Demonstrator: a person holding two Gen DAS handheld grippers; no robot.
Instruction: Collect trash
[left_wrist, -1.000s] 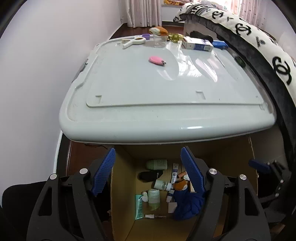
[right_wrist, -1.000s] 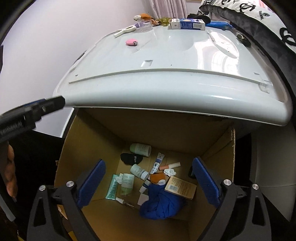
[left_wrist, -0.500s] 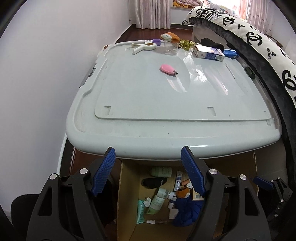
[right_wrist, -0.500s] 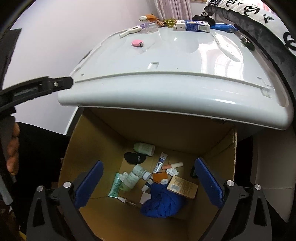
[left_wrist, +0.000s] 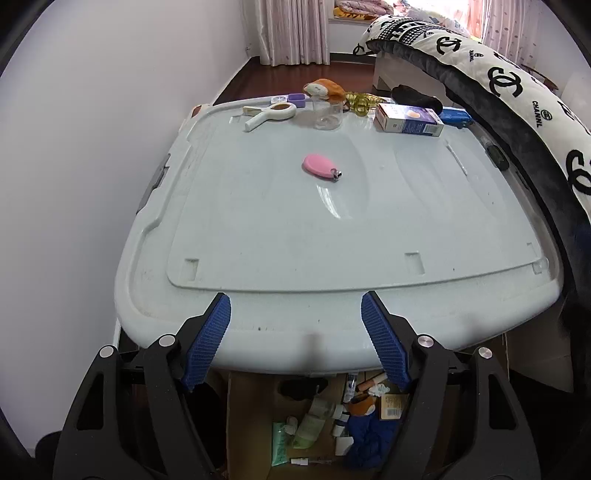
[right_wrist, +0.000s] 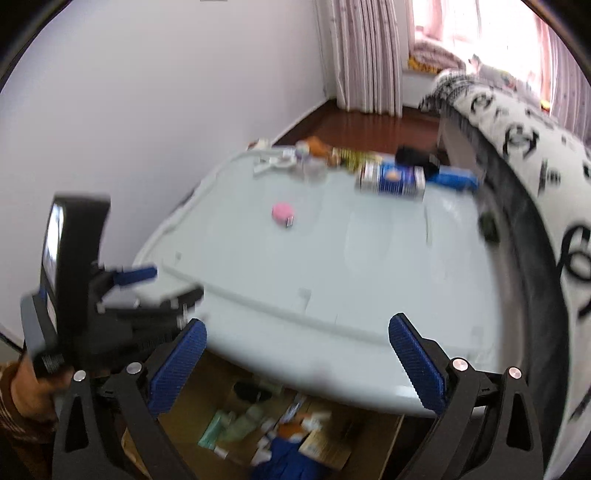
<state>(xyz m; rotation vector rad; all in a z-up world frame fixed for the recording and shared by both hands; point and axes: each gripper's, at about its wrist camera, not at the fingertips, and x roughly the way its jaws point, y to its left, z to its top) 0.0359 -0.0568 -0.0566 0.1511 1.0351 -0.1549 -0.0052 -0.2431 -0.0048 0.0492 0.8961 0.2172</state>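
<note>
Hovering released at the lower frame edge: left tool (left_wrist: 295, 314) and right tool (right_wrist: 297, 332), both gripping nothing. Lying at centre of the pale bench (left_wrist: 258, 229): pink trash (left_wrist: 318, 166). Sitting at bottom centre under the bench edge: box (left_wrist: 247, 424) holding tubes, bottles, blue cloth (left_wrist: 365, 432).
</note>
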